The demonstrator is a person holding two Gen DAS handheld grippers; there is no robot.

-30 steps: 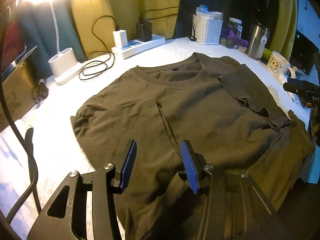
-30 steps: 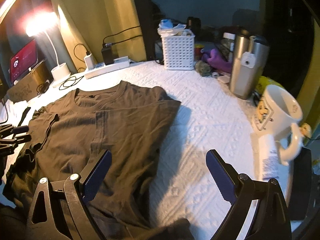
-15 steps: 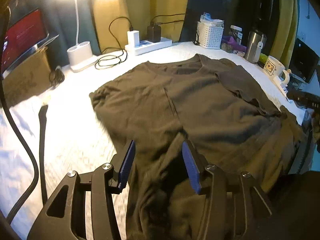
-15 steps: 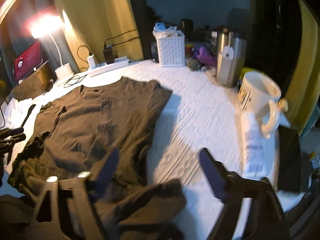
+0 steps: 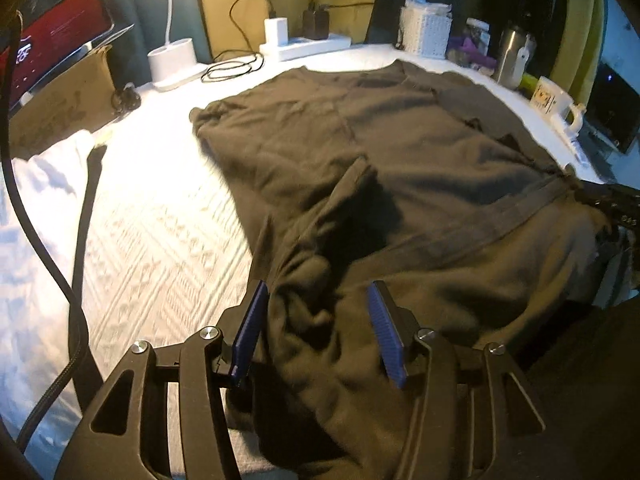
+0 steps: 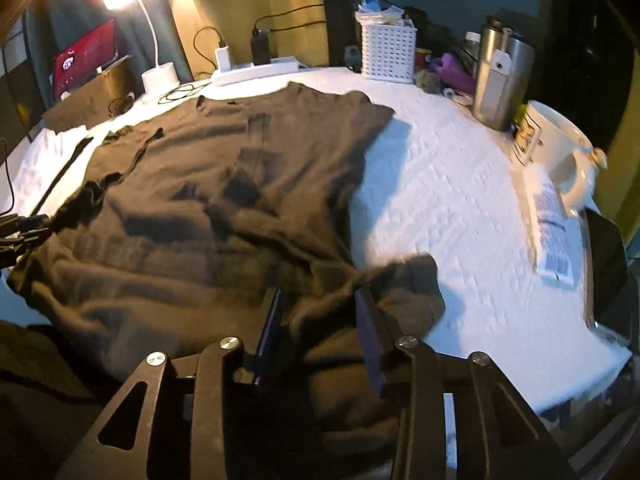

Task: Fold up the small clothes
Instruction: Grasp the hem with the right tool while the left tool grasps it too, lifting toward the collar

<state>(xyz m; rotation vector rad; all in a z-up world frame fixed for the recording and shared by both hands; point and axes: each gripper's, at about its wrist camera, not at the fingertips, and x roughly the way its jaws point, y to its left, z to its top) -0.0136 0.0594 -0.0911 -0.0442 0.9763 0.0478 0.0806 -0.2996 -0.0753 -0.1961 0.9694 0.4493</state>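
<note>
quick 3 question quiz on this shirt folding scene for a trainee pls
1. True or false: the dark olive cotton t-shirt lies on a white textured cloth.
2. Which stands nearest the white ceramic mug? A) the tall steel tumbler B) the white desk lamp C) the white power strip
3. Fill in: the bunched cloth between the blue pads of the right gripper and of the left gripper is the shirt's ____ edge.

Key: 1 true. 2 A. 3 bottom (hem); the right jaws have just been closing on it, and the collar lies at the far end.
</note>
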